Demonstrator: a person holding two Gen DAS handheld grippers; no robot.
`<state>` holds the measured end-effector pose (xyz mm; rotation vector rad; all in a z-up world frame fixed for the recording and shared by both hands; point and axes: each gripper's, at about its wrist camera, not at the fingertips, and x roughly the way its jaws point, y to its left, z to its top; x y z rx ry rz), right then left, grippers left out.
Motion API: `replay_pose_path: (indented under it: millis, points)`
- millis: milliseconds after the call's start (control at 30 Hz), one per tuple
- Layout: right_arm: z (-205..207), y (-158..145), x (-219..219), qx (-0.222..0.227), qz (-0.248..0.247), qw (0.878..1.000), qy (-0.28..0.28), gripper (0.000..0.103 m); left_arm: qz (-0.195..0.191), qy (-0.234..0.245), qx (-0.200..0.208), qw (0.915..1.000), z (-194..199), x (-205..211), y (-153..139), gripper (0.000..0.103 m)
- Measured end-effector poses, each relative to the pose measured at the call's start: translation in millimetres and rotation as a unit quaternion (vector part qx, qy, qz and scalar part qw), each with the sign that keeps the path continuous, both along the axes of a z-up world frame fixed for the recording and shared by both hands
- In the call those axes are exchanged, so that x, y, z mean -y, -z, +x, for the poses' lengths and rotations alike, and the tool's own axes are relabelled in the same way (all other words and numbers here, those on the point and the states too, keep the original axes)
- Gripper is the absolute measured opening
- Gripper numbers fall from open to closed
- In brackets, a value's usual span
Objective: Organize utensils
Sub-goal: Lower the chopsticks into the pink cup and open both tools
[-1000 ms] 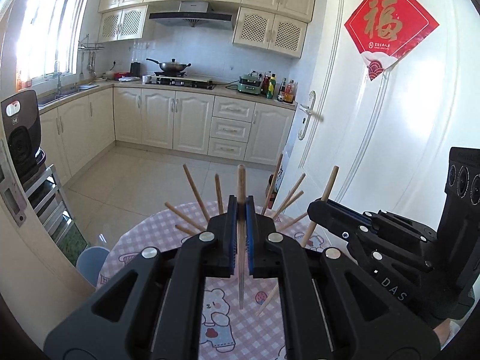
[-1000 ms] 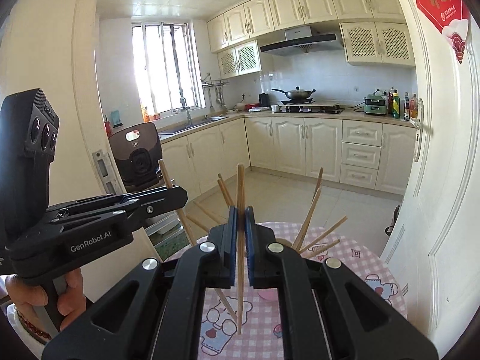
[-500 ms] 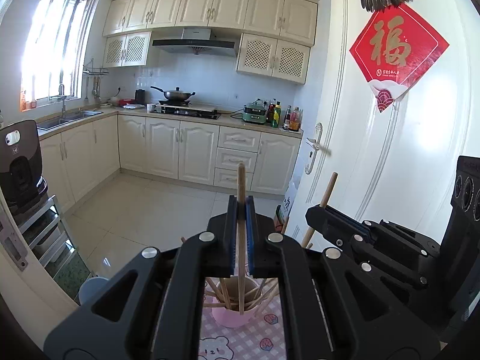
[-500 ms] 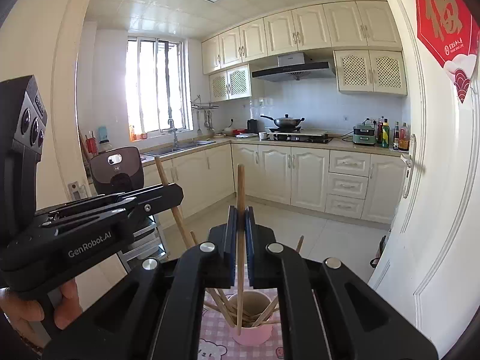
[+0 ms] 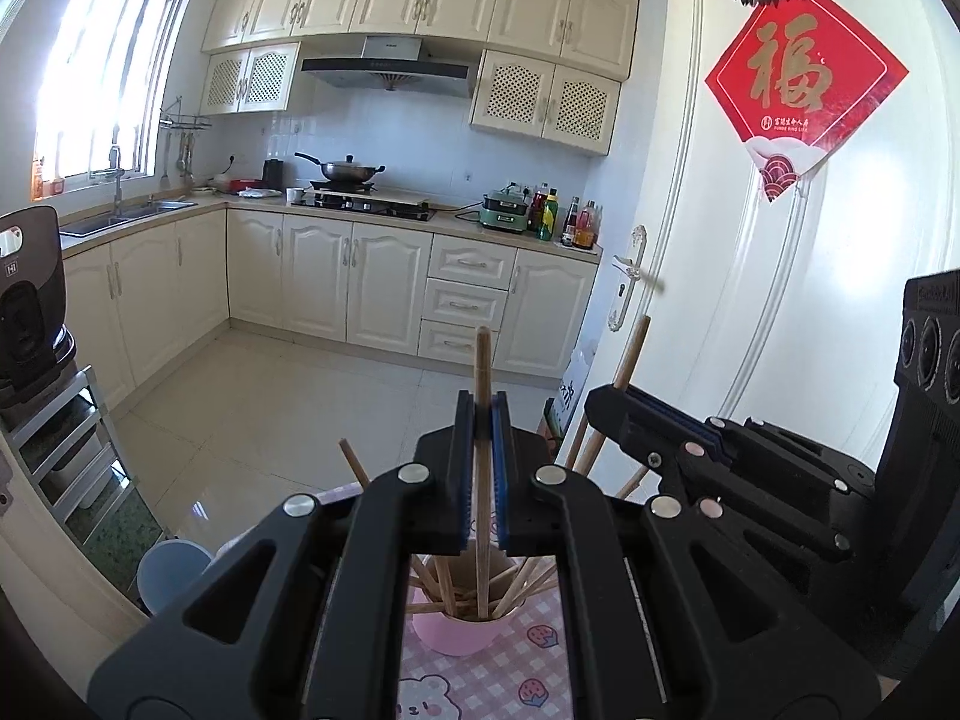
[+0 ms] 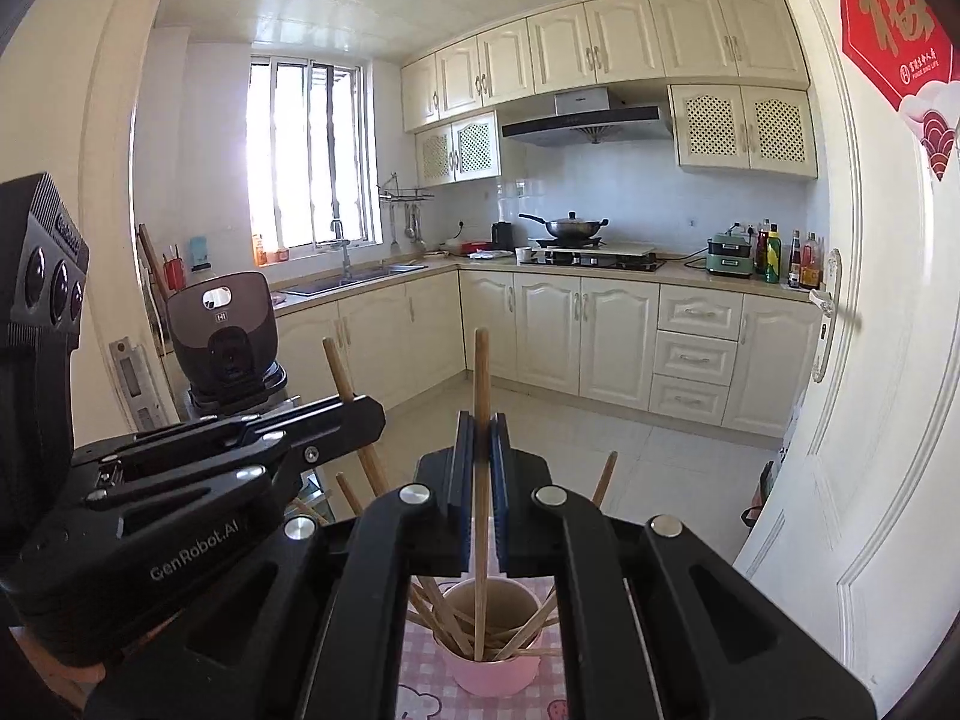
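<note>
- Two grippers, each clamped on its own upright wooden chopstick, have come in over the pink cup (image 6: 493,669); a second ago the table's checked cloth (image 5: 480,684) and scattered stick ends filled the lower view, and now the cup sits right below both sets of fingers
- The left gripper (image 5: 482,414) has its jaws closed on the left chopstick (image 5: 482,360), which stands nearly vertical with its lower tip inside the cup's mouth in the left wrist view
- The right gripper (image 6: 482,429) has its jaws closed on the right chopstick (image 6: 481,372) in the same way, tip reaching down into the cup's opening
- I judge this as the drop-off step: both sticks are lined up over the container and only the release is left for this pair
- The pink cup stands on the cloth near the table's far edge and already holds a loose bundle of wooden chopsticks (image 6: 444,618), leaning outward at crossed angles against its rim
- A few of those ends poke up past the grippers on either side, so the cup looks fairly full; the held sticks may wedge against the leaning ones
- How many sticks are inside I cannot count, since the fingers hide much of the cup
</note>
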<state>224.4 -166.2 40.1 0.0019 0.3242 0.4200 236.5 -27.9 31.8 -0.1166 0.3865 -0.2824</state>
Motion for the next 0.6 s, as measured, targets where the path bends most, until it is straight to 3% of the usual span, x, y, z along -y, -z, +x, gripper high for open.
replay_pose_path:
  millis: [600]
  points:
    - [-19,44,-3,-0.027,-0.029,0.999,-0.003,0.004,0.032,-0.007,-0.029,0.999,-17,5,54,0.006]
